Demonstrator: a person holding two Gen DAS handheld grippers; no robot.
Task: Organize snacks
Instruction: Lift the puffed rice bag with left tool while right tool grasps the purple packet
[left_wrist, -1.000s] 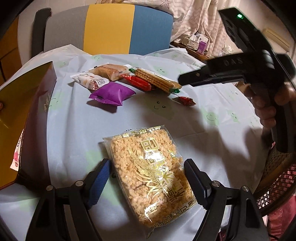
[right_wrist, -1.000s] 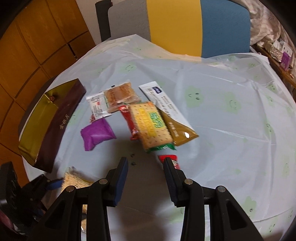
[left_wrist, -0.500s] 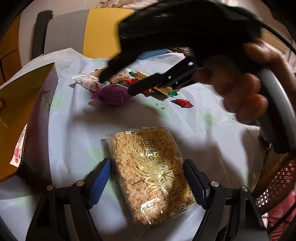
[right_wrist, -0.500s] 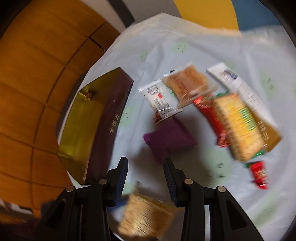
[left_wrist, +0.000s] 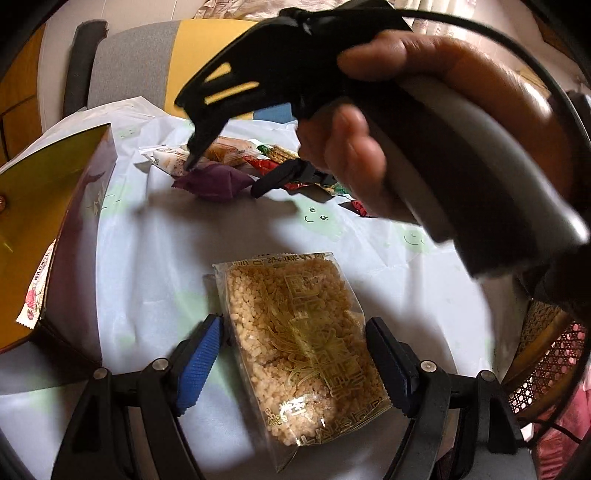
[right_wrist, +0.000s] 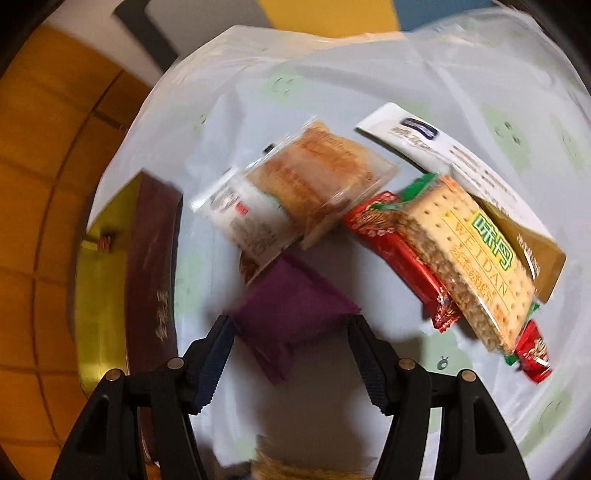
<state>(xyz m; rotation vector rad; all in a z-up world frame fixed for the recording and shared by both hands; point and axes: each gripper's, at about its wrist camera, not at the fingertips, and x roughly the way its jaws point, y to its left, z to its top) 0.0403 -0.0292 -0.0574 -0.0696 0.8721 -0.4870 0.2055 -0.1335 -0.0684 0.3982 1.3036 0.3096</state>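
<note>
A clear packet of golden rice crisps lies on the white tablecloth between the fingers of my left gripper, which is open; its pads stand beside the packet's edges. My right gripper, held by a hand, points down over a purple packet. Its jaws are opening, one on each side of the packet, not pressing it. In the left wrist view that gripper hangs above the purple packet.
An open dark-red box with a gold inside stands at the left, a small packet at its rim. Behind lie a cracker pack, a red bar, a wrapped cake, a white sachet. A chair stands beyond.
My right gripper has swung left from the cracker pack to the purple packet, rolled, and widened its jaws. The left gripper has stayed over the rice crisps.
</note>
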